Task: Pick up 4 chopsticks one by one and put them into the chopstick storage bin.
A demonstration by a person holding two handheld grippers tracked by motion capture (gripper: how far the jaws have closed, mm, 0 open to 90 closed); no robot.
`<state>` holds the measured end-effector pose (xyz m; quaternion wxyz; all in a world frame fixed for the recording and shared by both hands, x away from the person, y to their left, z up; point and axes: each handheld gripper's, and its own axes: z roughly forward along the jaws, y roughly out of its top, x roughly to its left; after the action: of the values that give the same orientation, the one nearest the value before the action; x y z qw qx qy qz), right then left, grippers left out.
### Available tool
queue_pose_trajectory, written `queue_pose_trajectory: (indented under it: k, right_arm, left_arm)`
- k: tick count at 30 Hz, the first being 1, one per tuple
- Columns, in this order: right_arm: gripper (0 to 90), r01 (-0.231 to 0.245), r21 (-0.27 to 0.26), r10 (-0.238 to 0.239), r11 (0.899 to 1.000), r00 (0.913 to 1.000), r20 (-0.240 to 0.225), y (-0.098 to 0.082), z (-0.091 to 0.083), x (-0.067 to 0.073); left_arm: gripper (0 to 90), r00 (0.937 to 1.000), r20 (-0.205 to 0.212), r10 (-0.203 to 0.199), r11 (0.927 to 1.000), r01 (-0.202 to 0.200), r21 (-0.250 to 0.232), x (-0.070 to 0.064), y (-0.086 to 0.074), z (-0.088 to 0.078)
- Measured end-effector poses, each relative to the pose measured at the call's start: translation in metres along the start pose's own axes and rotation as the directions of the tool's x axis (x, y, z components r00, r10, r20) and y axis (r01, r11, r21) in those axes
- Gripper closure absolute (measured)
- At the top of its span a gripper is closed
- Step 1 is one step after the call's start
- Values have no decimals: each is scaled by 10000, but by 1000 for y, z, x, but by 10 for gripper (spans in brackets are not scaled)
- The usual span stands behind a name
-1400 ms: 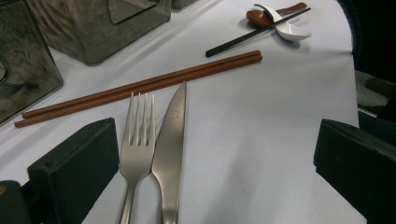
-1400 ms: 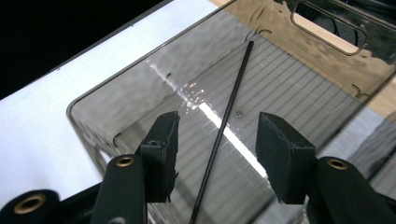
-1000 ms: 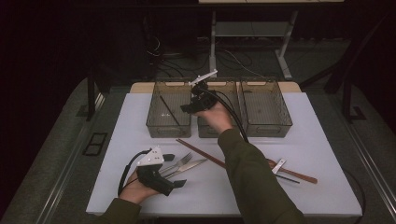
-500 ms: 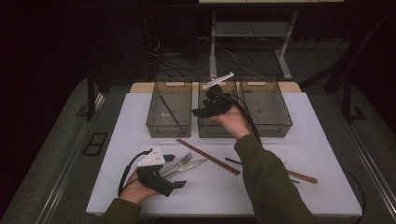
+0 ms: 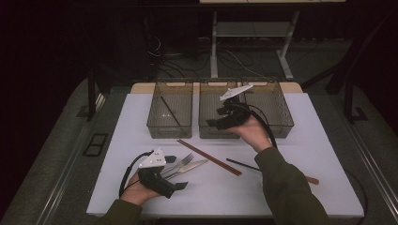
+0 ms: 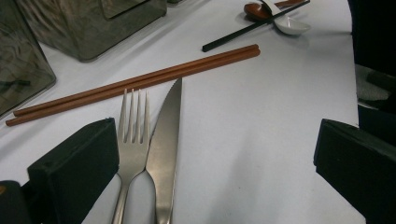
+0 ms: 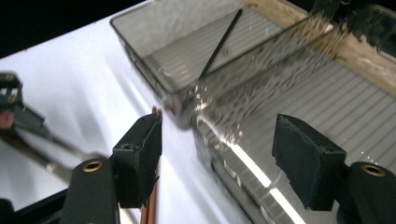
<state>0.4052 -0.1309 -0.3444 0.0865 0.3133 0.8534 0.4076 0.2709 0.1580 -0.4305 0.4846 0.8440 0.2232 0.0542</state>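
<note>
Holding nothing, my right gripper [image 5: 217,118] has just been opening its jaws above the middle bin [image 5: 212,96]. My left gripper [image 5: 176,172] rests wide open around fork [image 6: 131,135] and knife [image 6: 164,144], brown chopsticks [image 5: 209,157] at one o'clock.

The high view is dim and slightly soft, with the room around it nearly black, so that the white desk [image 5: 305,140] is the one bright area and things on it cast only faint, short shadows, as if lit from above. In the left gripper view the picture is sharp and evenly lit, the fork [image 6: 132,140] and knife [image 6: 164,149] carrying a dull sheen, while the near black pads at the bottom corners are slightly out of focus. In the right gripper view motion blur smears the clear bins [image 7: 196,51], whose rims throw speckled white glare and one bright streak.
</note>
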Motion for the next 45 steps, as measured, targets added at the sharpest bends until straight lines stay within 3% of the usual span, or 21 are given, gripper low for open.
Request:
queue_pose_trajectory:
  k: [18, 33, 45]
  right_arm:
    - [299, 316, -567, -334, 9979, 9990, -309, -56, -43, -4]
    - [335, -193, -994, 126, 9949, 9976, -676, -112, -76, -11]
    - [421, -499, -1143, 446, 9922, 9978, -485, -151, -100, -12]
  left_arm:
    - [0, 10000, 49, -59, 10000, 60, -52, 1, 0, 1]
    - [0, 10000, 5, -74, 10000, 74, -59, 2, -1, 1]
    - [0, 9999, -6, -108, 9999, 108, -122, 2, -2, -1]
